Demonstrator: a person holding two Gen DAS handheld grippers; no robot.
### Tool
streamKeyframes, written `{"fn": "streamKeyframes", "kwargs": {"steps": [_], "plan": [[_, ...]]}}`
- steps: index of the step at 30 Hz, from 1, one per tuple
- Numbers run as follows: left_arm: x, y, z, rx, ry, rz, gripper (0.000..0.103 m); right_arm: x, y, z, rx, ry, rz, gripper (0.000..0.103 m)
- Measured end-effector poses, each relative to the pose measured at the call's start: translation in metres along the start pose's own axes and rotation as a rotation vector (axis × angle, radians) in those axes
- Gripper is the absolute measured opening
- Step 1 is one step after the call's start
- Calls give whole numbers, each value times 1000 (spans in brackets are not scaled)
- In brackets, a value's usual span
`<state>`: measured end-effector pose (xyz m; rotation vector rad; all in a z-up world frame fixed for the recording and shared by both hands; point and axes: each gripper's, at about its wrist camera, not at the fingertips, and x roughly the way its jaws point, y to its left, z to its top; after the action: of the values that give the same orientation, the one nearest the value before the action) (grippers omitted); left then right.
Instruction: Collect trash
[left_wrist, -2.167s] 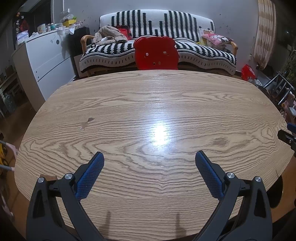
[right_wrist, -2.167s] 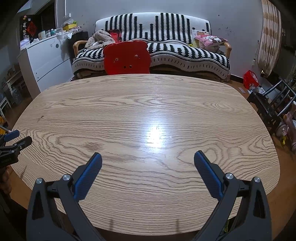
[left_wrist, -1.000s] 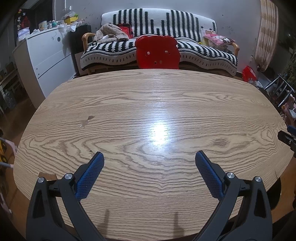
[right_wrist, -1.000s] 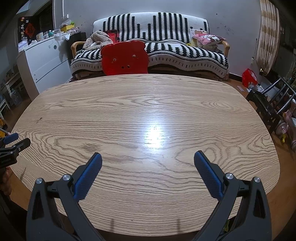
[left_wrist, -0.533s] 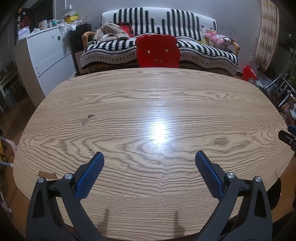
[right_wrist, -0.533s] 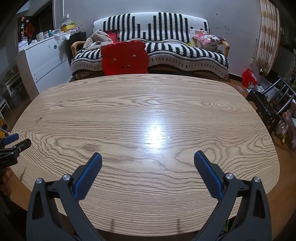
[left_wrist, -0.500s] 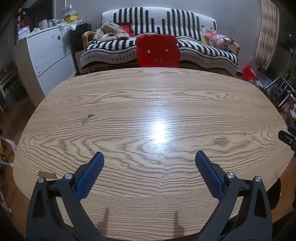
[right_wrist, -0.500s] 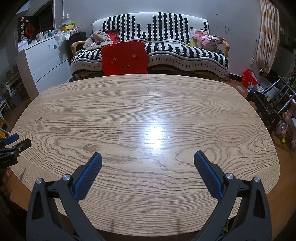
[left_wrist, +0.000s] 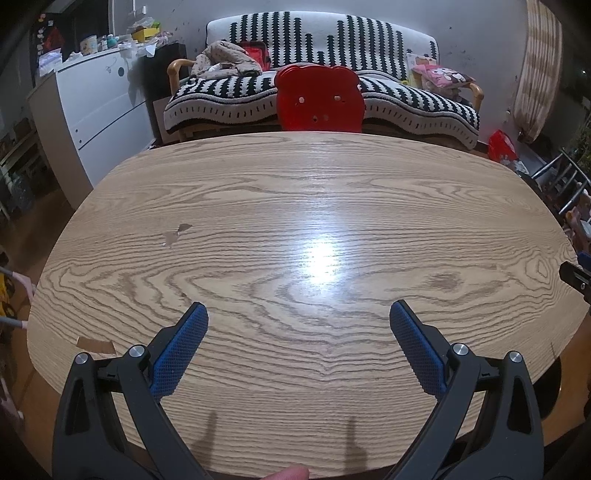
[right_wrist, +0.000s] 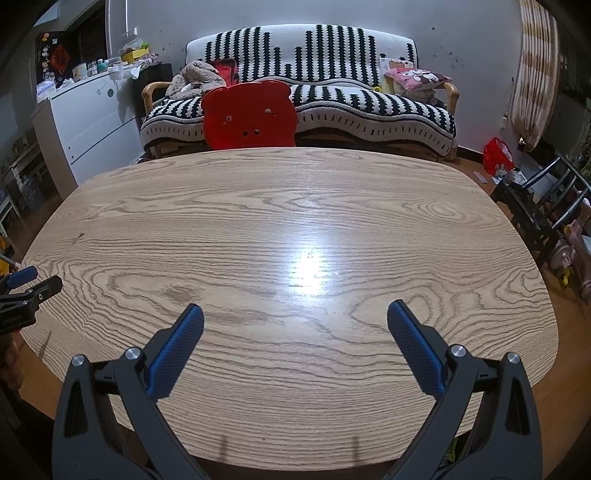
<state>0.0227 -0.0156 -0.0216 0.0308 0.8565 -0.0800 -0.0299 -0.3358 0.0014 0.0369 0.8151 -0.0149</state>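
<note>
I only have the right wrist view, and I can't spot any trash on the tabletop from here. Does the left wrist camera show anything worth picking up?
Observer: Possibly. A flat brown scrap lies at the near left edge of the table, just left of the left gripper. I can't tell whether it is loose or a chip in the surface.
Operator: Is that gripper ready to grab it? I only see its tip.
Observer: Its fingers are spread wide with nothing between them.
</note>
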Motion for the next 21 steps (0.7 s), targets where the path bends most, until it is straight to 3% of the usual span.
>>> {"fn": "streamKeyframes", "kwargs": {"steps": [6,21], "plan": [[3,6,4,-35,4,-3,96,4,-4,2,22,15,7,96],[-1,-6,0,15,-5,-4,96,1,6,-1,-26,3,-6,96]]}}
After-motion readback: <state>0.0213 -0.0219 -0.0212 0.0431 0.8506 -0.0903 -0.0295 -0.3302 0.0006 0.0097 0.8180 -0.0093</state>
